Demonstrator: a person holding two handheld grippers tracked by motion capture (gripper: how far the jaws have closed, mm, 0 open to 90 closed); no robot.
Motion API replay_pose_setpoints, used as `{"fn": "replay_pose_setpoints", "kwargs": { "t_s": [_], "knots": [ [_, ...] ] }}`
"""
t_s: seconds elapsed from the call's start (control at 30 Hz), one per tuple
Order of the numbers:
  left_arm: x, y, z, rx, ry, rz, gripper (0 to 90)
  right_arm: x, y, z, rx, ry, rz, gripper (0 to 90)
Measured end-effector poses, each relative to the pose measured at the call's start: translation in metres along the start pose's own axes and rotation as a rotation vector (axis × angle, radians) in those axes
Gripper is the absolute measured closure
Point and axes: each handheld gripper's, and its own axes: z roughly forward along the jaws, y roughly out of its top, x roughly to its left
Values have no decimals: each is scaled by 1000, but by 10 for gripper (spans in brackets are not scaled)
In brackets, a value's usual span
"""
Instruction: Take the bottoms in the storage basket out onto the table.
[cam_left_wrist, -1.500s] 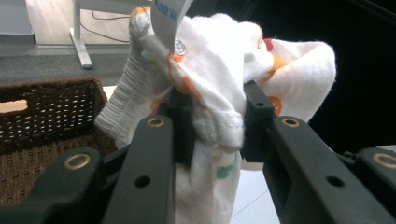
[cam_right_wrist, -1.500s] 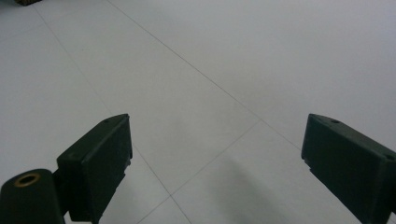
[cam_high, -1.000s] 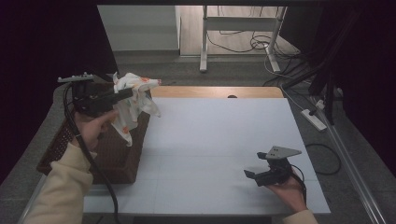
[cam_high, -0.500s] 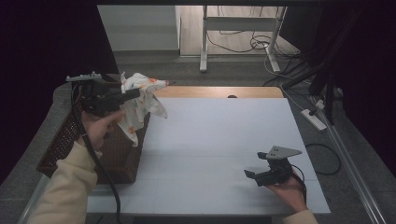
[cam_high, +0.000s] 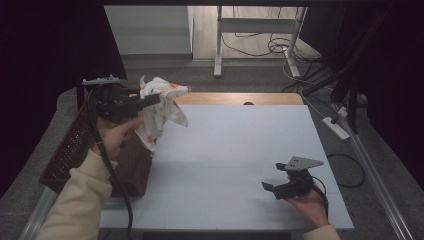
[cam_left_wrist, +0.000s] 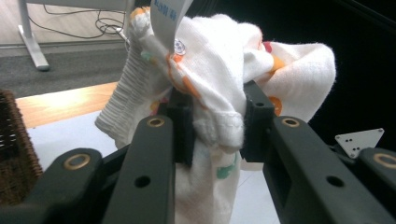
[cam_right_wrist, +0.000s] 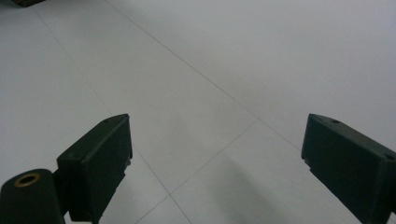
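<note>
Garment (cam_left_wrist: 219, 88) pinched between left fingers (cam_left_wrist: 182, 126)

left gripper (cam_high: 150, 101) | carried white cloth (cam_high: 160, 107) from over basket (cam_high: 75, 150) toward table (cam_high: 240, 150)

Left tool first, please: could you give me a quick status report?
Left tool shut on white cloth, above basket. Right tool open, resting on table. Nothing in the way.

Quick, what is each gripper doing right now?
Left gripper: jaws shut on the white patterned cloth, lifted beside the wicker basket.
Right gripper: jaws open, nothing between them, low over the white table.
</note>
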Motion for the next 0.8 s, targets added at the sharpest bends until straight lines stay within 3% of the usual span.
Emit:
{"fn": "replay_pose_setpoints", "kwargs": {
  "t_s": [0.8],
  "knots": [
    [-19, 0, 29, 33, -50, 18, 711, -1, 0, 0, -6, -3, 4, 90]
  ]
}}
